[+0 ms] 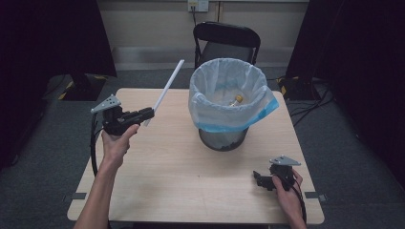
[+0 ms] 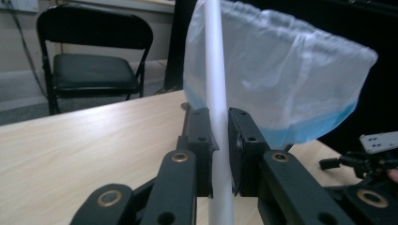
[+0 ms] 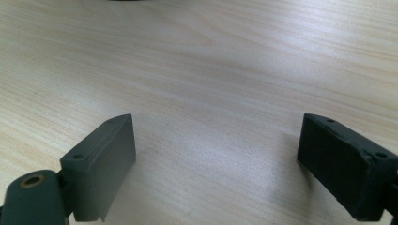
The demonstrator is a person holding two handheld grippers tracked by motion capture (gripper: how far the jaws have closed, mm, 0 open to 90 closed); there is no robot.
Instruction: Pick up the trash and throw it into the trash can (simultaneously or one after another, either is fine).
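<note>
The left gripper [image 1: 149, 113] held the white tube [image 1: 165, 90] pinched in its fingers, lifted off the tabletop [image 1: 162, 167] but not yet over the lined bin [image 1: 229, 102], while the right gripper [image 1: 258, 179] rested with fingers wide and empty.

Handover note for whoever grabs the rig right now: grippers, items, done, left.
Left gripper: shut on the white tube, held off the table and slanting up toward the bin.
Right gripper: jaws wide open, nothing between them, low at the table's near right.
Lined waste bin: upright at the table's middle back, one small item already lying inside.
Done: tube picked up.
Left: probably carry the tube over the rim and let it go; it is long, so tip one end in first.
</note>
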